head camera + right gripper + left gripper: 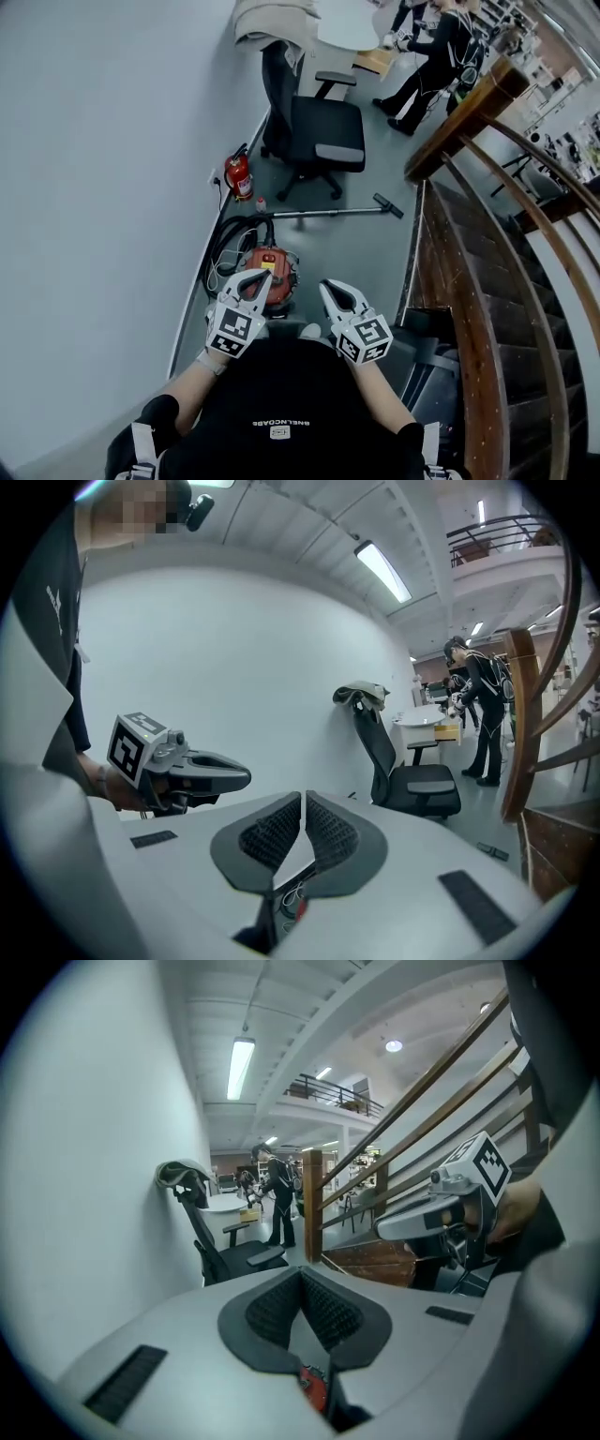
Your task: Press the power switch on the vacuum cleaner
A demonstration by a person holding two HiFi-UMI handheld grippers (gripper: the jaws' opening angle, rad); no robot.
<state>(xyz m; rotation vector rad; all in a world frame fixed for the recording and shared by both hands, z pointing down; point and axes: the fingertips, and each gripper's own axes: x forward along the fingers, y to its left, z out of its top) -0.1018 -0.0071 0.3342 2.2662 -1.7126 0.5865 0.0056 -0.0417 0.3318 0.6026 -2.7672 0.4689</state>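
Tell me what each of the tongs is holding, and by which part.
Nothing is held. The left tongs and the right tongs are both shut with nothing between the jaws, and the vacuum cleaner below them is untouched.

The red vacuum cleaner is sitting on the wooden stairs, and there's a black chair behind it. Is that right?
Not quite. The red vacuum cleaner is sitting on the grey floor beside the wall, not on the wooden stairs. The part about the black chair behind it is right. The head view shows this.
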